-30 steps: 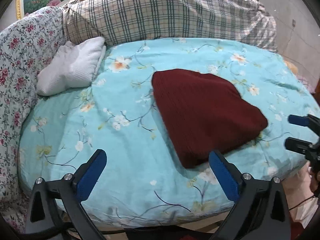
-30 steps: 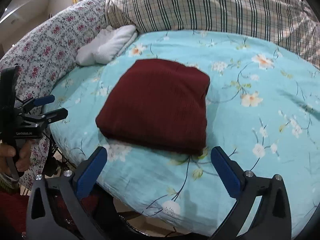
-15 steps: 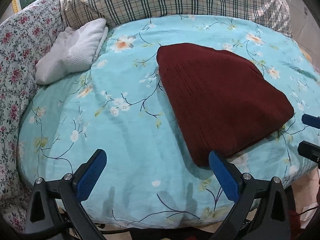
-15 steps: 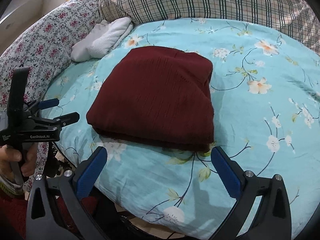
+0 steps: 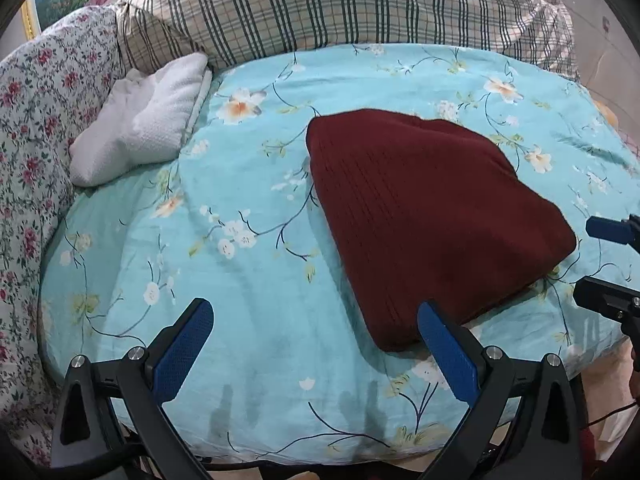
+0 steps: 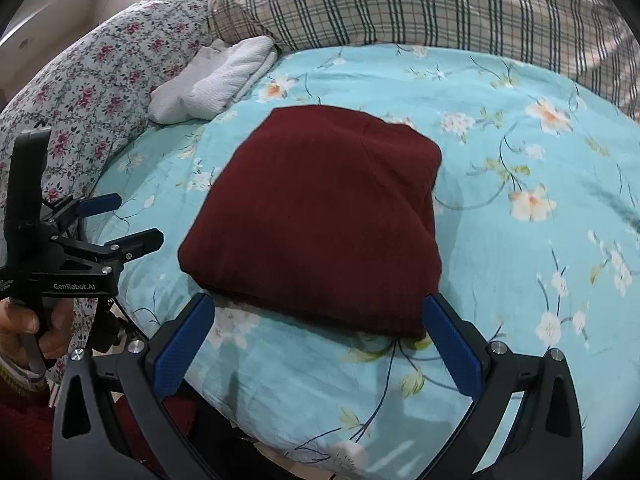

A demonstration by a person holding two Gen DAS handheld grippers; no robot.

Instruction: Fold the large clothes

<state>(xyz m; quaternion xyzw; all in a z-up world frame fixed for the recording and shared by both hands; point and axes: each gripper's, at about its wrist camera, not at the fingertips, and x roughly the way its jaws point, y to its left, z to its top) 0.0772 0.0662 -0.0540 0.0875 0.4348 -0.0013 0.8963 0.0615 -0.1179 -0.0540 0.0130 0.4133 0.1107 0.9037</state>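
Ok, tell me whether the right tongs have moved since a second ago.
Yes. The right tongs have come forward toward the folded maroon garment: its near edge now sits between the open tips, where a strip of floral sheet separated them before.

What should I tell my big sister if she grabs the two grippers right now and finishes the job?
Left gripper: open, empty, near the bed's front edge.
Right gripper: open, empty, at the near edge of the dark red garment.
The garment lies folded into a compact bundle on the blue floral sheet. A white cloth lies by the pillows.
Left to do: probably nothing but tidying; neither gripper holds anything.
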